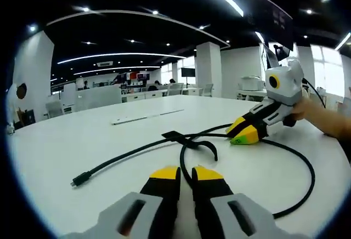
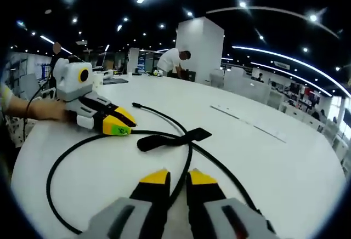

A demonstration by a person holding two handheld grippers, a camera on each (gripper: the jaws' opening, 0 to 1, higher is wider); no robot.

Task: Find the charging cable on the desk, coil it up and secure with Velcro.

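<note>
Black charging cable (image 1: 137, 151) looped across desk (image 1: 66, 146), plug end twd left claw (image 1: 186, 174)

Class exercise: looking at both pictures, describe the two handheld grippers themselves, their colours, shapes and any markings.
Both match: the left gripper and right gripper have grey bodies with black jaws capped in yellow. Across the table each shows a white boxy housing, a yellow ring round its lens, and green marking at the jaw tips.
</note>
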